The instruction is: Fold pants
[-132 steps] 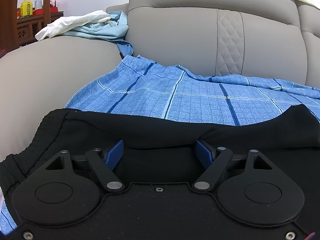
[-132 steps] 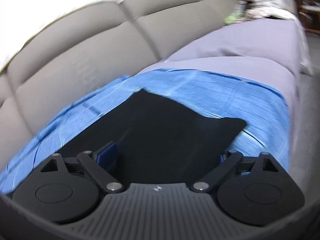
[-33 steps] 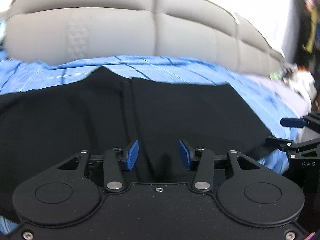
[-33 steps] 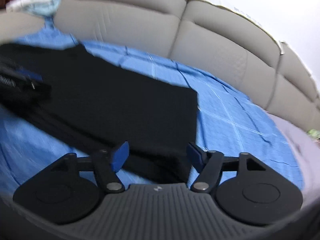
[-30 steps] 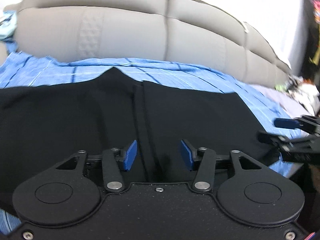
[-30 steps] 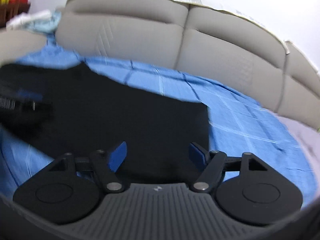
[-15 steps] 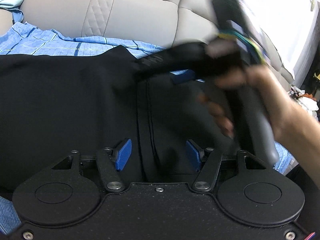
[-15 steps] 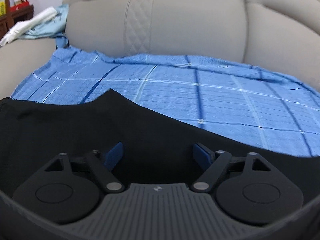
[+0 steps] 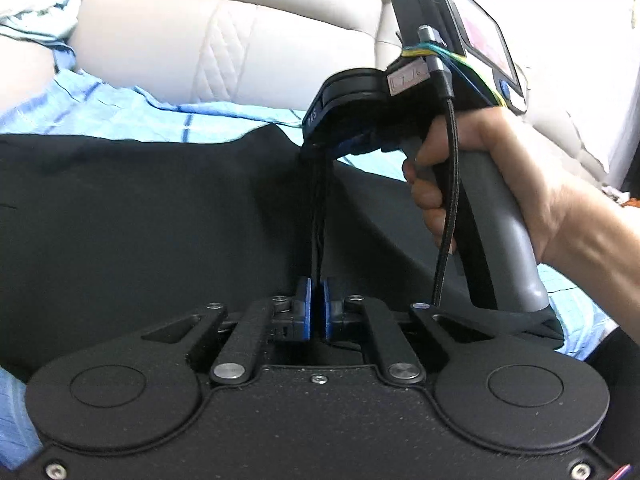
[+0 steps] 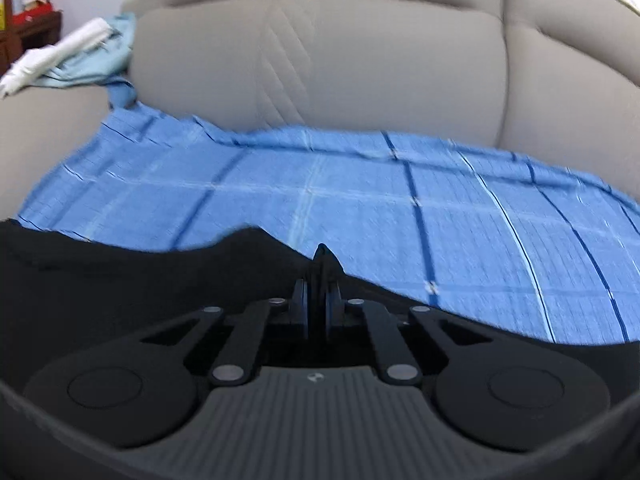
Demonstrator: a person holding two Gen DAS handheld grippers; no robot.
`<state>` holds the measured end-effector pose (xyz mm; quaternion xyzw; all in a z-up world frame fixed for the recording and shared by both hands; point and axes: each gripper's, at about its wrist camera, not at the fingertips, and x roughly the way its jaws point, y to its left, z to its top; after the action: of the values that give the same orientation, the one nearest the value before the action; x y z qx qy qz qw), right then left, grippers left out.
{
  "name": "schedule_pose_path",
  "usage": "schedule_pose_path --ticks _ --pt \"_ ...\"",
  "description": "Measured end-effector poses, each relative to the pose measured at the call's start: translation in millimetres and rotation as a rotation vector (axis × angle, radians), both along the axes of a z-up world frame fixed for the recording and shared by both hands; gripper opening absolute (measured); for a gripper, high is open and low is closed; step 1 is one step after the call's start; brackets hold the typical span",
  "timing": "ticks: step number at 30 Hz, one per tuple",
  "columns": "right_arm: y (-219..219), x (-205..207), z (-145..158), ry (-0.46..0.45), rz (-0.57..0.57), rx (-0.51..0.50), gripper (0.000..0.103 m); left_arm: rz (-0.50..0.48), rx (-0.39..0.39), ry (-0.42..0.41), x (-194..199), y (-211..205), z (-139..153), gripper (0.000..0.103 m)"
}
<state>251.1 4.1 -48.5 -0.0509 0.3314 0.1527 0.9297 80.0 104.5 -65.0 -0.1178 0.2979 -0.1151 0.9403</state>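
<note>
Now | both tools pinch pants [image 9: 160,220] ridge | blue sheet [image 10: 400,208] seemingly bare beyond

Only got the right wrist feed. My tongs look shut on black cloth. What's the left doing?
Observer: Left tongs are shut on the pants too, at the near edge.
Operator: Same fold?
Observer: Yes. One raised ridge runs from them to the right tongs, which pinch it nearer the sofa back.
Operator: Rest of the pants?
Observer: They fall away from the ridge on both sides and lie flat out to the left.
</note>
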Motion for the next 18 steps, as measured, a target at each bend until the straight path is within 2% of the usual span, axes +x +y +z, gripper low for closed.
schedule_pose_path --ticks 3,5,7,9,10,13,18 --pt "14 4 -2 0.021 0.028 0.008 0.010 0.039 0.049 0.048 5 3 -7 0.008" --pt "22 9 -13 0.047 0.051 0.003 0.010 0.040 0.054 0.053 5 4 -9 0.008" --pt "26 5 -16 0.015 0.074 -0.008 0.014 0.028 0.067 0.047 3 3 -8 0.010" --pt "22 0 -14 0.001 0.100 0.014 0.032 0.020 0.073 0.047 3 2 -8 0.013" --pt "17 -3 -13 0.008 0.113 0.037 0.049 0.018 0.075 0.047 3 1 -8 0.014" --pt "-2 -14 -5 -0.003 0.125 0.102 0.059 0.015 0.084 0.038 3 1 -10 0.015" --pt "-43 -50 7 -0.081 0.102 0.171 0.079 0.023 0.076 0.039 7 1 -11 0.020"
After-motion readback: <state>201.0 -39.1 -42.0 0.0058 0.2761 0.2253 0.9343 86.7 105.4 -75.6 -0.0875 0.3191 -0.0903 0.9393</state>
